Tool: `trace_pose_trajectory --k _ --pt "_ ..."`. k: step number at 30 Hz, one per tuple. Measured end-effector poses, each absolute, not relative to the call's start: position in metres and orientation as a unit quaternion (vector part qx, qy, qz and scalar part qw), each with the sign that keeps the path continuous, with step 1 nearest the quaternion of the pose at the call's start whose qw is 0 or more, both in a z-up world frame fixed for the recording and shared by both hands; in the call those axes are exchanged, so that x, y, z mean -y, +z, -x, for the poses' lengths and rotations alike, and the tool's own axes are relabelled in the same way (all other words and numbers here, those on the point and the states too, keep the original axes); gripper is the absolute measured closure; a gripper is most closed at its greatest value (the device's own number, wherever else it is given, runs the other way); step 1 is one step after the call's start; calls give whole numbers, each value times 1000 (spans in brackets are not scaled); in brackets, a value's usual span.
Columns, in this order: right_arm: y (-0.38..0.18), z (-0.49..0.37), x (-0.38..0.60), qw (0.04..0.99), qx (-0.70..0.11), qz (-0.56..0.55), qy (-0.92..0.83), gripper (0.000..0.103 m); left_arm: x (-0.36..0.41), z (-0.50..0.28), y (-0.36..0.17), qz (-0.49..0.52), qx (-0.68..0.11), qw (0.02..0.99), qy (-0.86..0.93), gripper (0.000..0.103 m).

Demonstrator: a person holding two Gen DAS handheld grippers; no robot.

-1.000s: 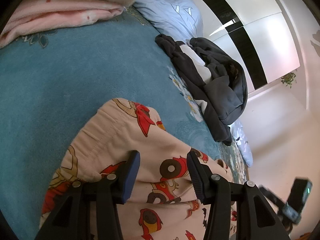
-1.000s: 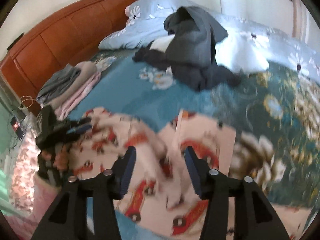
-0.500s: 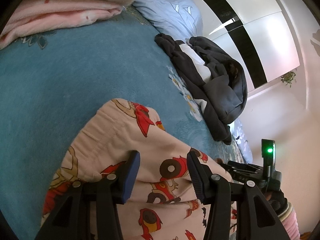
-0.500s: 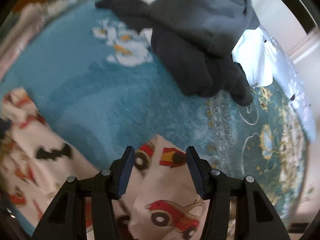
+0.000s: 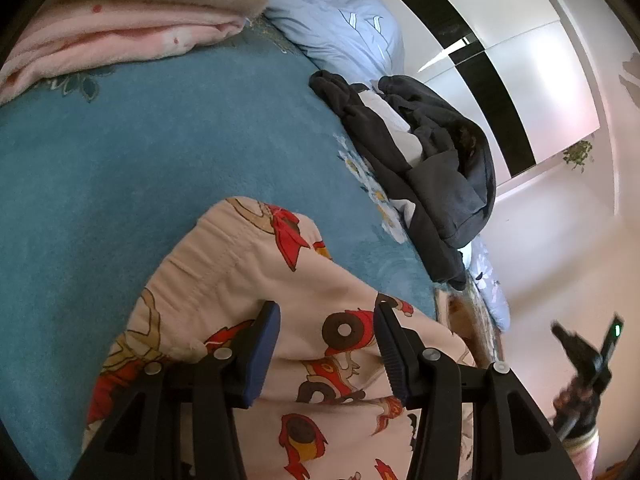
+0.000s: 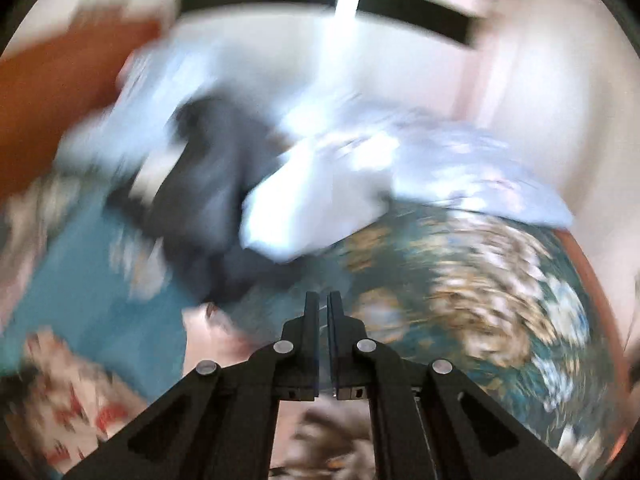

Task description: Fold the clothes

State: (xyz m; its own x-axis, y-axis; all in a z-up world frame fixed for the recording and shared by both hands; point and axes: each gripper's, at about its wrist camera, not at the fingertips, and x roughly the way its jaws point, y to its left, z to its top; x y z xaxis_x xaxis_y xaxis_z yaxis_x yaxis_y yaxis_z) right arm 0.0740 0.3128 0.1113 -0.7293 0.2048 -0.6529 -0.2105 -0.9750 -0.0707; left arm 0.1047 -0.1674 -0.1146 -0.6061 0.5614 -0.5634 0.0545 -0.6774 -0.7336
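So the bed [image 5: 120, 152] has a folded stack [image 5: 132, 16] at its head edge and a dark heap [image 5: 420, 152] at the far edge, unfolded. The cartoon-print pants [image 5: 248, 280] lie flat at the near edge under the wide-open left gripper [image 5: 326, 344]. The right gripper [image 6: 323, 320] is pinched closed, can't tell on what, too blurry.

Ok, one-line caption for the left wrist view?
Open left gripper poised over car-print garment on teal bedspread.
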Motion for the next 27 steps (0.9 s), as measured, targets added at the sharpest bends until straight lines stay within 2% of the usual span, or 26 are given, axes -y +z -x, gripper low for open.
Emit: trace_pose_trajectory --k 5,11,13,15,26,27 --pt "69 -107 -380 142 -69 402 902 99 163 -105 -114 416 358 148 823 50" --pt "44 -72 -339 53 -66 446 891 97 163 -108 -114 414 356 147 825 50" --pt "40 -48 -309 10 -53 460 886 87 162 -107 -114 415 354 145 826 50" --pt "30 -22 -279 -37 -42 486 872 48 162 -107 -114 415 353 146 826 50" --pt "-42 51 -233 -34 -32 580 813 47 162 -105 -113 420 348 152 824 49" --pt "-49 57 -230 -33 -31 588 808 53 161 -105 -113 420 346 152 825 49"
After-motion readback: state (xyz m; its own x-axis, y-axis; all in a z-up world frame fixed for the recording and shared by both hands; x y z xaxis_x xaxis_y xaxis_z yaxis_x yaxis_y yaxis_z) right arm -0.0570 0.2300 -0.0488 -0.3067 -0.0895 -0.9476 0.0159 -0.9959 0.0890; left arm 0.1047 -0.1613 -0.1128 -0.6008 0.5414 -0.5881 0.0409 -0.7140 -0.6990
